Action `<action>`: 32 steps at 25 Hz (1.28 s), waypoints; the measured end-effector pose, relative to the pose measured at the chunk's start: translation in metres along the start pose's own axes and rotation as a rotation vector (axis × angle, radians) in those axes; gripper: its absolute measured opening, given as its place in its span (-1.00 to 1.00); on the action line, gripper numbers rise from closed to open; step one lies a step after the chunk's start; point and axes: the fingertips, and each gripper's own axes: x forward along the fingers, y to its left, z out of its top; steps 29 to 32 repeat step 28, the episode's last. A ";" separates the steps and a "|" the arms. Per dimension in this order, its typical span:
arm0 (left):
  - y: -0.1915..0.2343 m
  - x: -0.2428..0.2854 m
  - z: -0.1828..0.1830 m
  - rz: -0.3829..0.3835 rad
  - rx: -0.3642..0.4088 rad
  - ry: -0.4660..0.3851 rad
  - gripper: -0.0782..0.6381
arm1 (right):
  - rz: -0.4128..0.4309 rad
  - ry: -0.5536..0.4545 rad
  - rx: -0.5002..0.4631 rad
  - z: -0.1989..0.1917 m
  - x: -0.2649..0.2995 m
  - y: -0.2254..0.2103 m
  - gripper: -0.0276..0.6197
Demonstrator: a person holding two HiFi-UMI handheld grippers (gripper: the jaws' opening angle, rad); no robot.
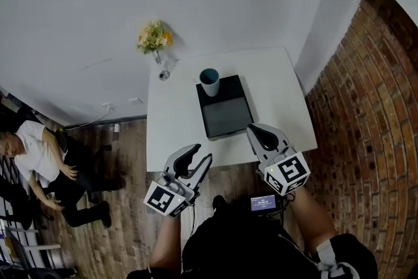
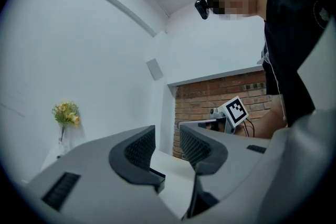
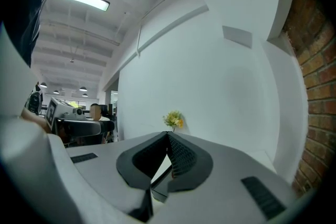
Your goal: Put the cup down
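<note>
A light blue cup [image 1: 209,82] stands upright on the far end of a black tray [image 1: 225,115] on the white table [image 1: 170,121]. Both grippers hang at the table's near edge, well short of the cup. My left gripper [image 1: 198,155] is open, a gap between its dark pads [image 2: 137,150], nothing in it. My right gripper [image 1: 256,131] is shut, its tips touching [image 3: 168,135], with nothing held. The cup does not show in either gripper view.
A small vase of yellow flowers [image 1: 154,40] stands at the table's far left corner, with a small round object [image 1: 164,74] beside it. A brick wall [image 1: 366,114] runs along the right. A person [image 1: 39,160] sits on the floor at the left.
</note>
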 end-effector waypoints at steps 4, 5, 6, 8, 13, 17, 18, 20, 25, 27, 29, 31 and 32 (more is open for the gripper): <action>0.000 -0.002 0.000 -0.006 0.008 0.003 -0.36 | 0.002 -0.001 -0.008 0.003 -0.001 0.005 -0.88; 0.000 -0.002 0.001 -0.006 0.009 0.003 -0.36 | 0.002 -0.001 -0.009 0.004 -0.001 0.007 -0.88; 0.000 -0.003 0.001 -0.006 0.009 0.004 -0.36 | 0.001 -0.001 -0.009 0.004 -0.002 0.008 -0.88; -0.003 -0.002 0.001 -0.008 0.006 0.008 -0.36 | -0.007 -0.002 -0.005 0.004 -0.005 0.008 -0.88; -0.003 -0.002 0.004 -0.013 0.012 0.012 -0.36 | -0.028 -0.011 -0.001 0.007 -0.007 0.005 -0.88; -0.002 -0.002 0.005 -0.016 0.023 0.019 -0.36 | -0.037 -0.019 0.002 0.010 -0.006 0.005 -0.88; -0.002 -0.002 0.005 -0.016 0.025 0.021 -0.36 | -0.039 -0.019 0.002 0.011 -0.006 0.005 -0.88; -0.002 -0.002 0.005 -0.016 0.026 0.022 -0.36 | -0.041 -0.020 0.002 0.011 -0.006 0.005 -0.88; -0.001 -0.002 0.007 -0.009 0.024 0.015 -0.37 | -0.047 -0.020 0.002 0.012 -0.007 0.005 -0.88; 0.000 -0.004 0.006 -0.010 0.028 0.027 -0.38 | -0.049 -0.019 0.002 0.012 -0.007 0.006 -0.88; 0.001 -0.004 0.005 -0.010 0.029 0.033 -0.38 | -0.050 -0.018 0.001 0.012 -0.006 0.006 -0.88; 0.001 -0.004 0.005 -0.010 0.029 0.033 -0.38 | -0.050 -0.018 0.001 0.012 -0.006 0.006 -0.88; 0.001 -0.004 0.005 -0.010 0.029 0.033 -0.38 | -0.050 -0.018 0.001 0.012 -0.006 0.006 -0.88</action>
